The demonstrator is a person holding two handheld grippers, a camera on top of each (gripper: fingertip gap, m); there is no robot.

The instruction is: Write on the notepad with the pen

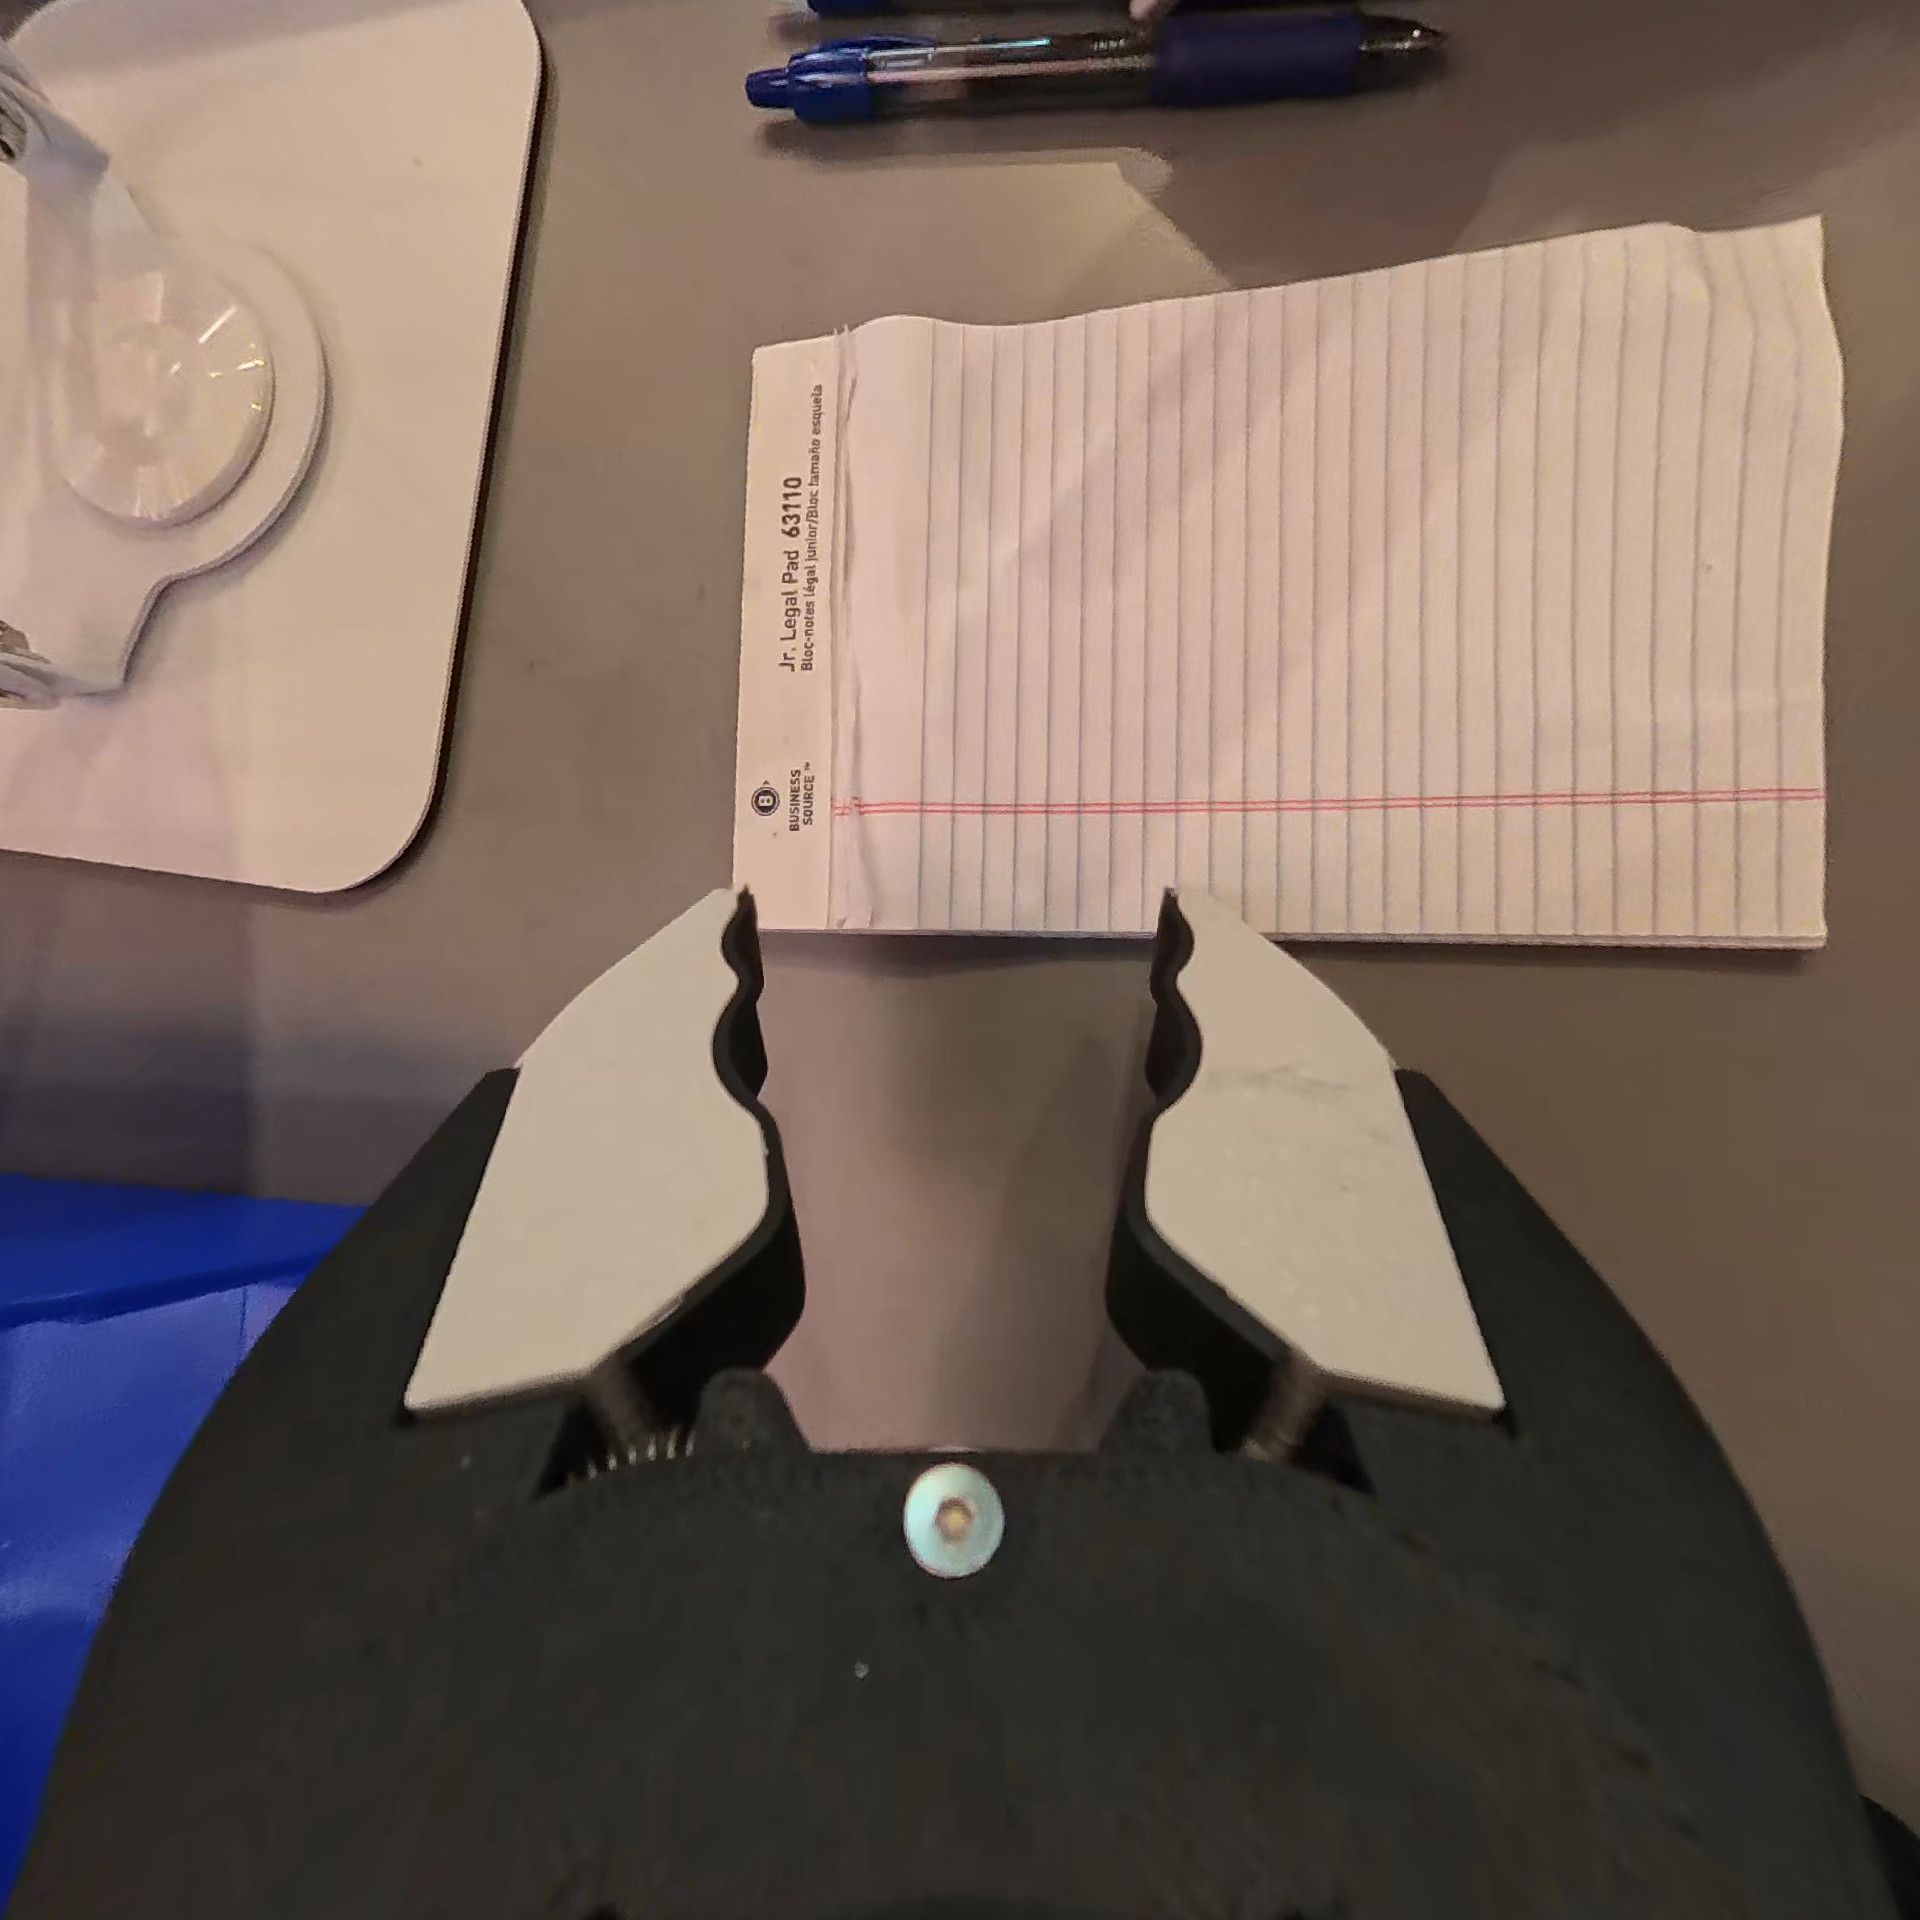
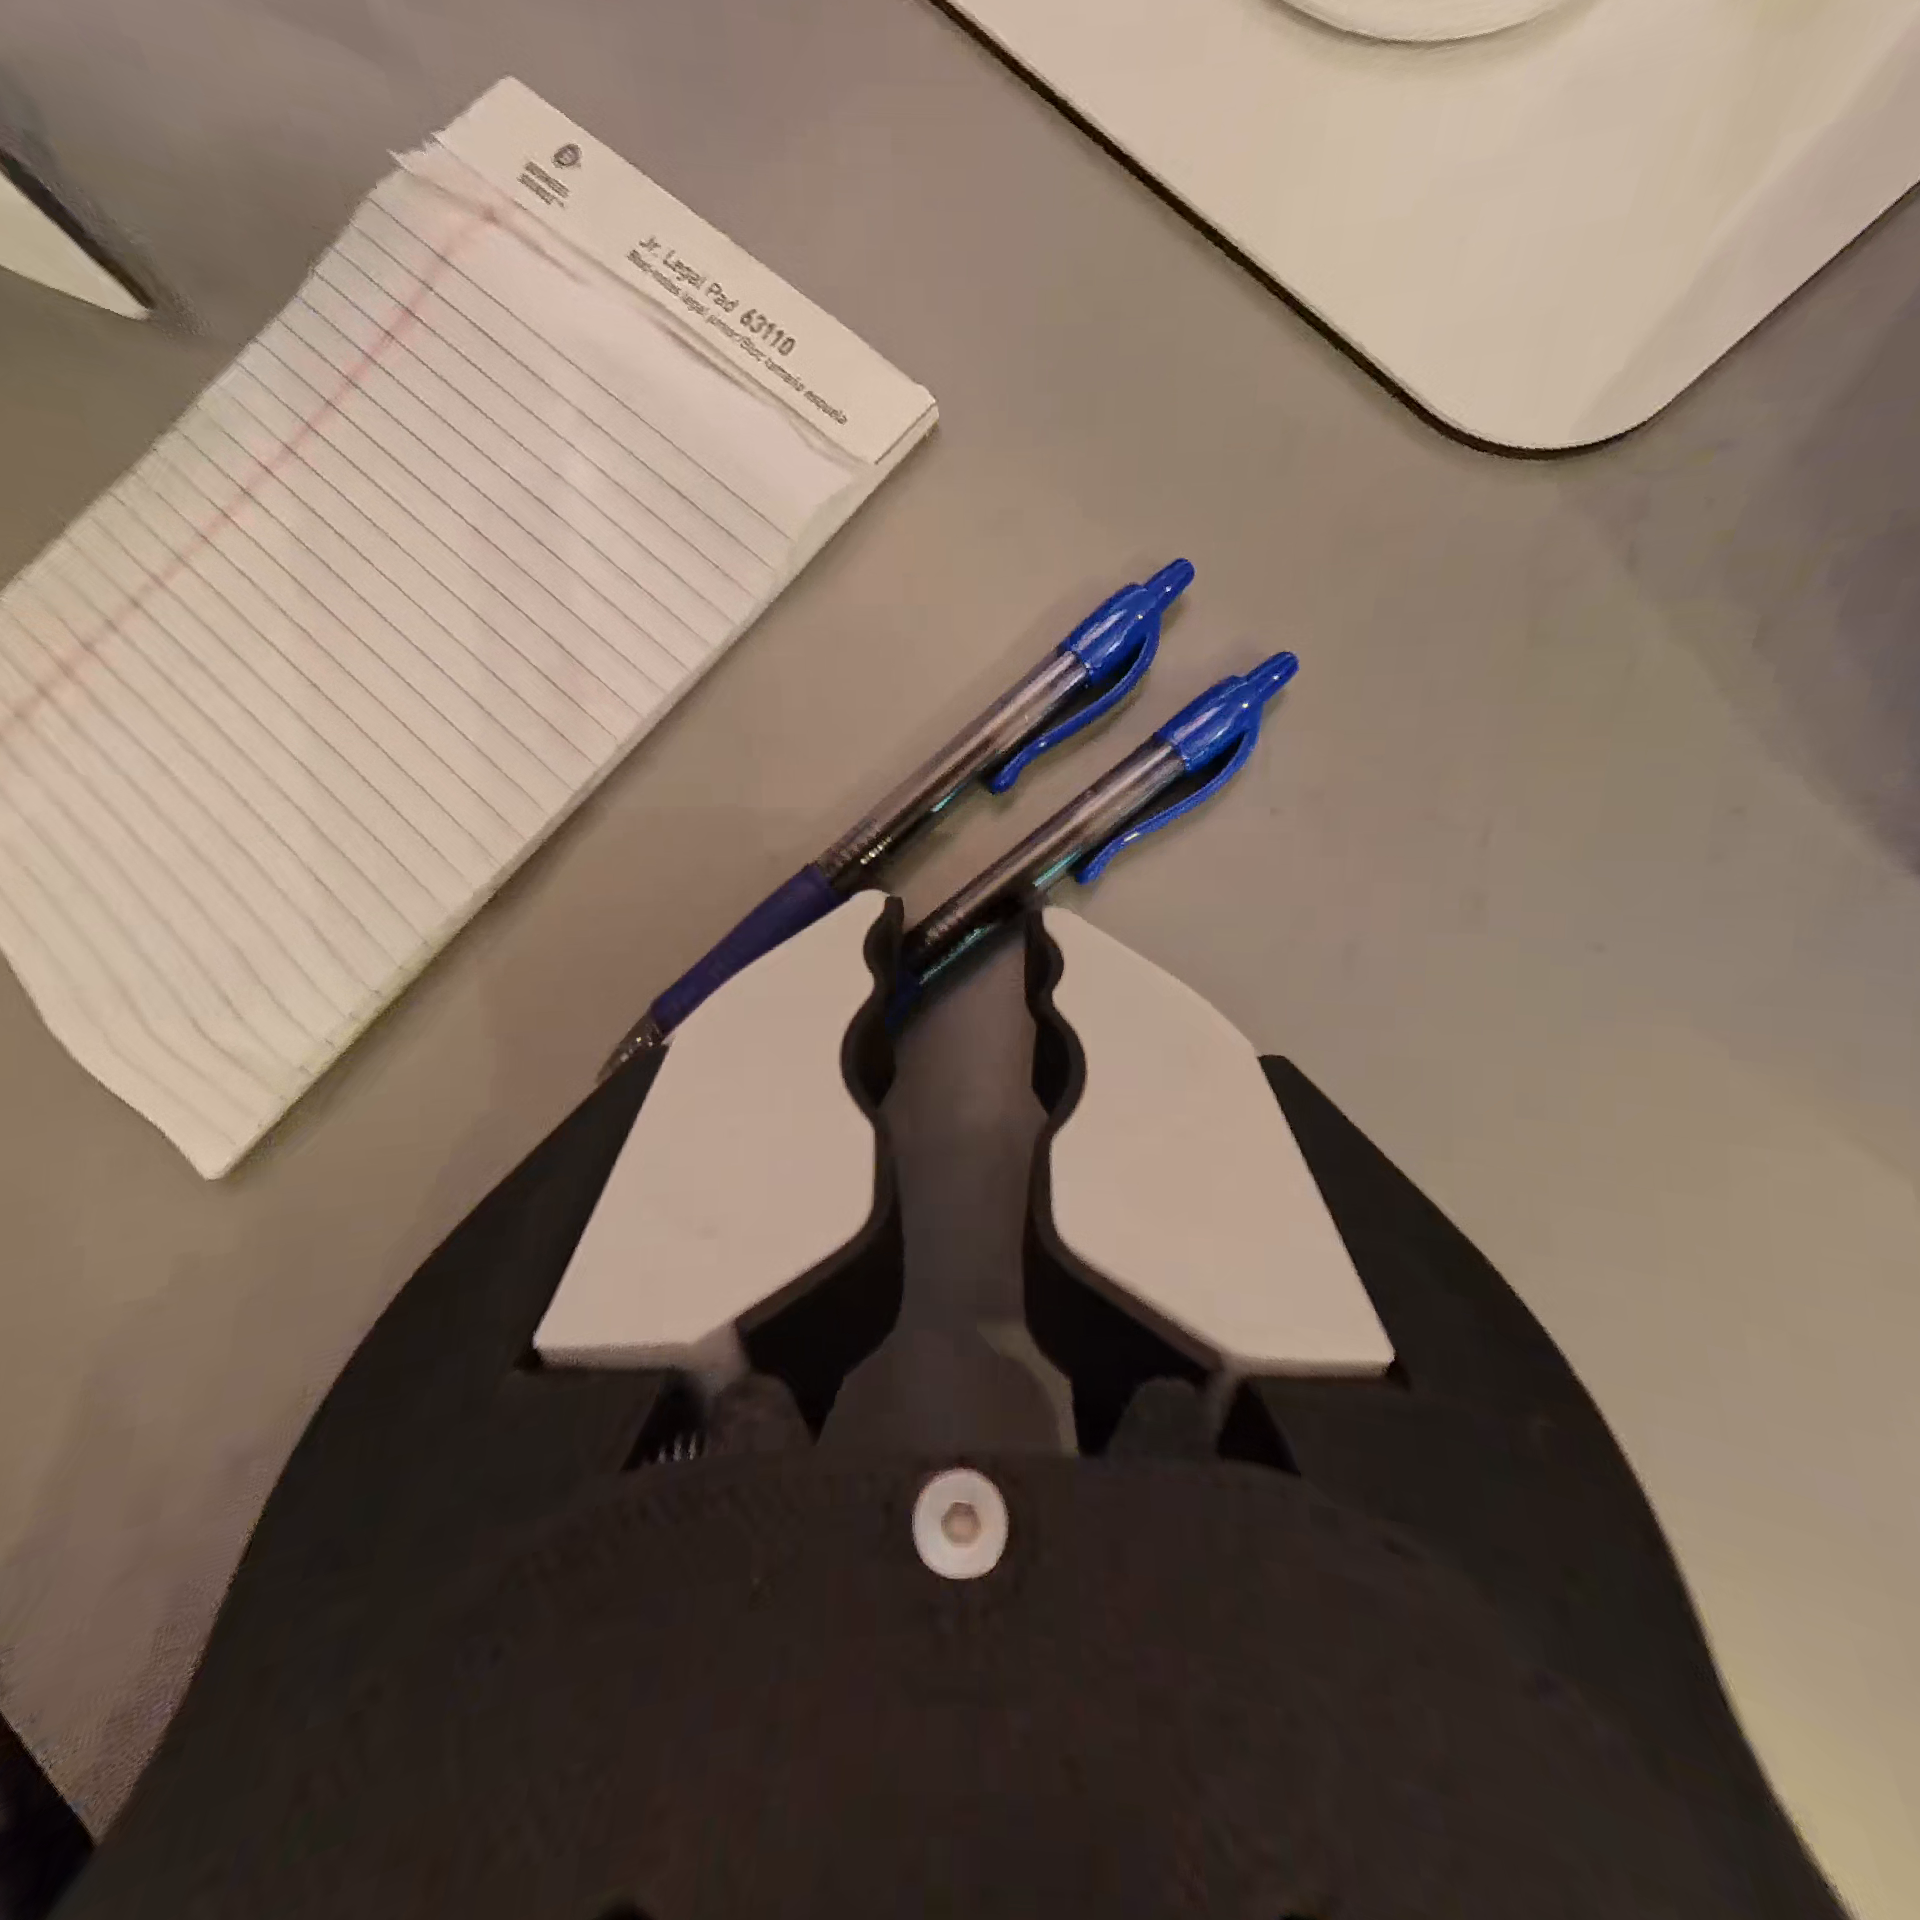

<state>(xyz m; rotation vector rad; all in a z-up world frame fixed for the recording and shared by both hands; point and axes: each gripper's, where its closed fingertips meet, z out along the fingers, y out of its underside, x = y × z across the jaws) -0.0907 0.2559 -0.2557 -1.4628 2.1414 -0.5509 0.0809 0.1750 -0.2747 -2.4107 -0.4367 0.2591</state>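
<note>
Plastic and light, the nearer pen (image 2: 1101, 800) lay on the table (image 2: 1351, 727) beside its twin (image 2: 935, 790), barrel between the right gripper's (image 2: 961, 920) parted, unpressing jaws; slick, best taken by the rubber grip. Left gripper (image 1: 956, 904) gaped empty at the notepad's (image 1: 1351, 623) edge.

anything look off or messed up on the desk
The notepad has a wavy, wrinkled top sheet, with ragged torn paper strips along its binding. Two pens lie neatly side by side.
</note>
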